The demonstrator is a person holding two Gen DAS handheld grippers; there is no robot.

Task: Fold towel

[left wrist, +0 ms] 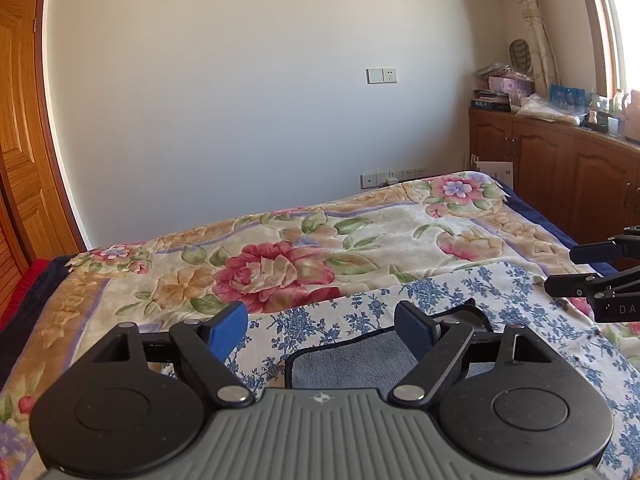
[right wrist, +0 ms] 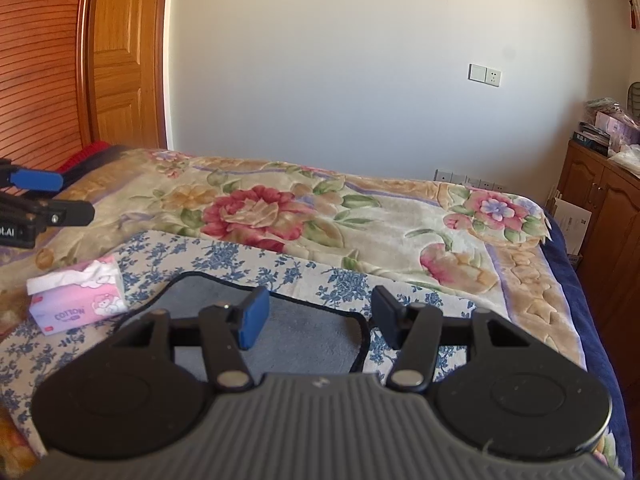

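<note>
A grey-blue towel with dark edging [left wrist: 352,364] lies flat on a blue-flowered white cloth [left wrist: 500,300] on the bed. It also shows in the right wrist view [right wrist: 304,340]. My left gripper [left wrist: 322,330] is open and empty, held just above the towel's far edge. My right gripper [right wrist: 320,318] is open and empty, above the towel's far right corner. Each gripper shows at the side of the other's view: the right gripper [left wrist: 568,268] and the left gripper [right wrist: 74,196].
A pink tissue pack [right wrist: 78,298] lies on the flowered cloth left of the towel. A floral blanket [left wrist: 304,248] covers the bed. A wooden door [left wrist: 20,140] stands left, and wooden cabinets [left wrist: 560,172] with clutter on top stand right.
</note>
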